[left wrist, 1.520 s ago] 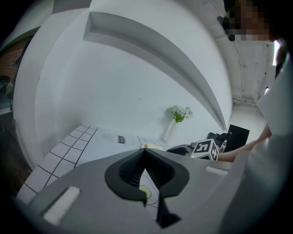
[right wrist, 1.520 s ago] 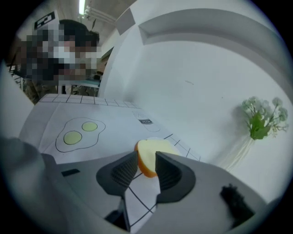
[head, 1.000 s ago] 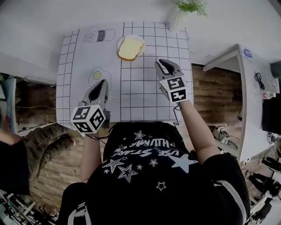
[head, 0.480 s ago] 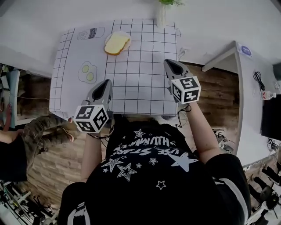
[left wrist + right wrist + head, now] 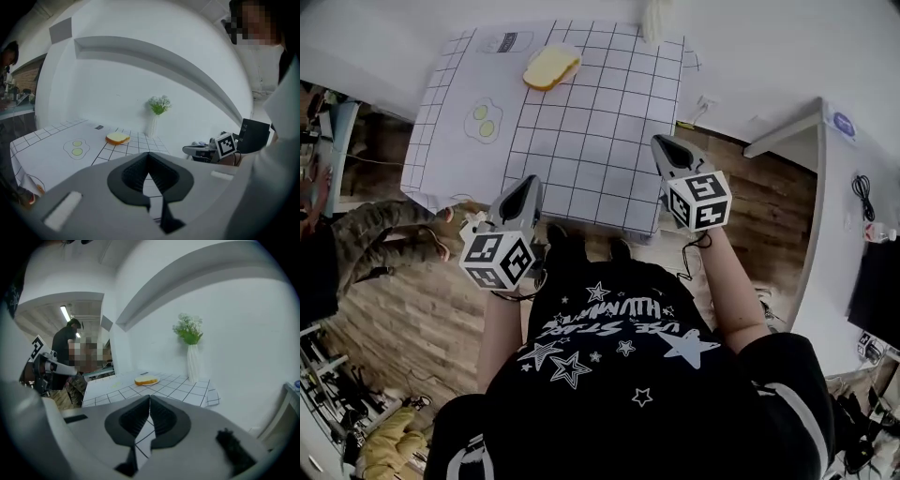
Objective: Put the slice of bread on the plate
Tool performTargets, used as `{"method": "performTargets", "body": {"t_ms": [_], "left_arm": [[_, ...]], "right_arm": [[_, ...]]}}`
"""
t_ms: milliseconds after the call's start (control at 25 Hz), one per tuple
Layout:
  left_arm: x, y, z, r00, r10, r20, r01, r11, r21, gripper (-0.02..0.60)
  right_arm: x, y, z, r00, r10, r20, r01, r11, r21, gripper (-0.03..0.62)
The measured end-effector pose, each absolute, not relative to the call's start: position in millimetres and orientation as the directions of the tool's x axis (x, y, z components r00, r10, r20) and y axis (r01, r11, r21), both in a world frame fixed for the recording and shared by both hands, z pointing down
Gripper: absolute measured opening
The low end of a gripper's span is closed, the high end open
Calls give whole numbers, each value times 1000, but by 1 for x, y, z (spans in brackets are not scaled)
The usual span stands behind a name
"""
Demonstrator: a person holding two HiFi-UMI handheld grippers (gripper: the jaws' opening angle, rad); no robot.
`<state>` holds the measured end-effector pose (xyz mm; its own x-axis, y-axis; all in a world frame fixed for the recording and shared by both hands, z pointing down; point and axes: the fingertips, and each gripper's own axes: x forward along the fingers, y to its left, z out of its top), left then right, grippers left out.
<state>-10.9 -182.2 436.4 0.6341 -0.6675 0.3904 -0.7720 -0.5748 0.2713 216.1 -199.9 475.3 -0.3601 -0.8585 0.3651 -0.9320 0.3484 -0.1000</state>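
1. Lying flat on the plate (image 5: 158,380), the slice of bread (image 5: 551,67) sits at the far end of the checked cloth (image 5: 581,141), well apart from both grippers.
2. The left gripper (image 5: 529,181) hangs at the near edge of the cloth, pointing towards the far end. In the left gripper view its jaws are pressed together with nothing between them.
3. The right gripper (image 5: 662,143) is at the right edge of the cloth, near the front corner. In the right gripper view its jaws meet along their ridged pads and pinch nothing.
4. A drawing of two fried eggs (image 5: 485,120) is printed on the left side of the cloth, nearer the person than the bread.
5. A white vase (image 5: 192,363) holding green stems with small pale flowers stands upright at the far right corner of the cloth, to the right of the bread and apart from it.
6. The table stands against a white wall, and a wooden floor (image 5: 412,309) shows below its near edge.
7. A camouflage sleeve (image 5: 384,234) of another person reaches in at the left side of the head view, beside the table's near left corner.
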Motion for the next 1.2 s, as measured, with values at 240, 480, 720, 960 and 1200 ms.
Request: {"method": "performTargets", "body": {"t_ms": [240,480,720,960,1200], "left_arm": [[-4,-159,447,620,-663,420,-783,-555,279,9],[-8,-143,437,626,-682,378,-780,-557,286,9],[-42,-101,429,604,-714,354,-797,-532,287,9],[-98,-51,430,542,-765,346,-836,-453,310,9],[-121,-27,423,523,-781,342,-848,-433,306,9]], "right_arm": [[207,-187,485,-397,-843,364,-917,376,-130,17],[198,-169,485,-414,-827,380,-908,405,-106,15],[156,-139,474,-458,-801,387,-882,464,-83,15],[105,-88,465,-509,-766,392,-844,533,-54,15],[88,-63,455,-516,-758,399,-837,546,-46,15]]}}
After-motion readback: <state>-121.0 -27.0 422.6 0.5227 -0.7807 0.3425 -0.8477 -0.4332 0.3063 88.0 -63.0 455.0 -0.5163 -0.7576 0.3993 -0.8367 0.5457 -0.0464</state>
